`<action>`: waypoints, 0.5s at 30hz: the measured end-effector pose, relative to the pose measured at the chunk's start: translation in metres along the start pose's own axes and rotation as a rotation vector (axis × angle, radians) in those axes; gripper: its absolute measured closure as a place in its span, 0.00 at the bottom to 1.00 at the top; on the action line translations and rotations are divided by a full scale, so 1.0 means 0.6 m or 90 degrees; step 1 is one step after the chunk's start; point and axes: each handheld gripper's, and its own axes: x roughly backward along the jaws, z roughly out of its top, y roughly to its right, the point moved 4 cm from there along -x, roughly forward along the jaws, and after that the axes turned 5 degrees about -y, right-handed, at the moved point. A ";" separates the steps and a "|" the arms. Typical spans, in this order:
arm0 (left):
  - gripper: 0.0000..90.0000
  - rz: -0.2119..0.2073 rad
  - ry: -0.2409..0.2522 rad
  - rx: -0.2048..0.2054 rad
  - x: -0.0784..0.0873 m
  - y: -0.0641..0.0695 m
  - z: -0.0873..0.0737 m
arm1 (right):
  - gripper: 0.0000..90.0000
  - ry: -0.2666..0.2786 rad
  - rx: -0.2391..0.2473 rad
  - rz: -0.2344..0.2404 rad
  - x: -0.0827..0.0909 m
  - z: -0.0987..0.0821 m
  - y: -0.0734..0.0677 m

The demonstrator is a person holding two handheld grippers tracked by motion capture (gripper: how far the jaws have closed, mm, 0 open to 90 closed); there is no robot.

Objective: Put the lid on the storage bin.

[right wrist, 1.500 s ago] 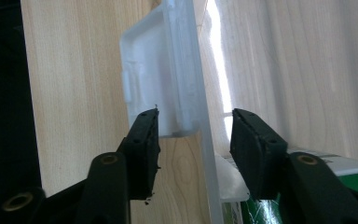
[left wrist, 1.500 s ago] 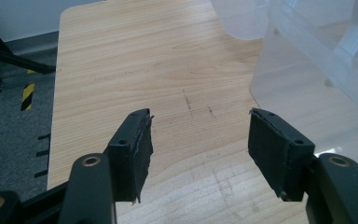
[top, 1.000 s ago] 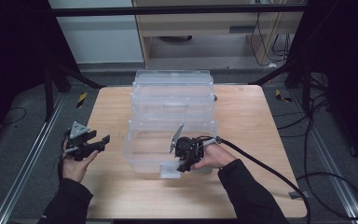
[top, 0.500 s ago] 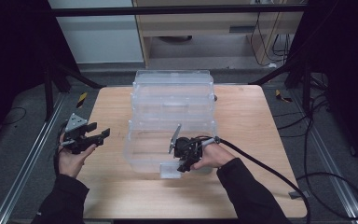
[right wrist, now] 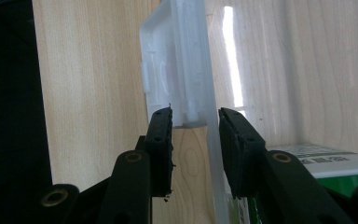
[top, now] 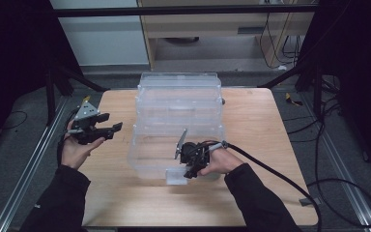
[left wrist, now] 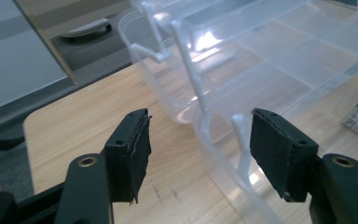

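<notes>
A large clear plastic box [top: 174,145] stands mid-table, with a second clear section [top: 178,92] raised behind it. My right gripper [top: 189,171] points down at the box's front wall. In the right gripper view its jaws [right wrist: 195,126] are shut on the white-clear front latch [right wrist: 177,70] and the wall edge. A green and white carton [right wrist: 317,163] lies inside the box. My left gripper [top: 115,122] is held in the air left of the box, open and holding nothing. In the left gripper view [left wrist: 200,140] it faces the box's left corner [left wrist: 205,121].
The wooden table [top: 270,145] has bare room to the right and along the front. A black cable [top: 280,179] trails from the right gripper off the table's right front. Metal rails [top: 24,183] and dark frame legs flank the table.
My left hand has risen and drifted a little toward the box with its gripper still open. The right gripper has stayed on the latch.
</notes>
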 end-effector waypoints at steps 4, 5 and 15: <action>0.41 -0.022 -0.011 -0.034 -0.005 0.005 0.022 | 0.73 0.004 0.002 -0.002 0.000 -0.001 -0.001; 0.42 -0.026 -0.009 -0.049 -0.007 0.008 0.028 | 0.73 0.005 0.002 -0.001 0.000 -0.001 -0.001; 0.41 -0.072 -0.014 -0.165 -0.016 0.026 0.079 | 0.73 0.006 0.002 0.000 0.000 -0.001 -0.001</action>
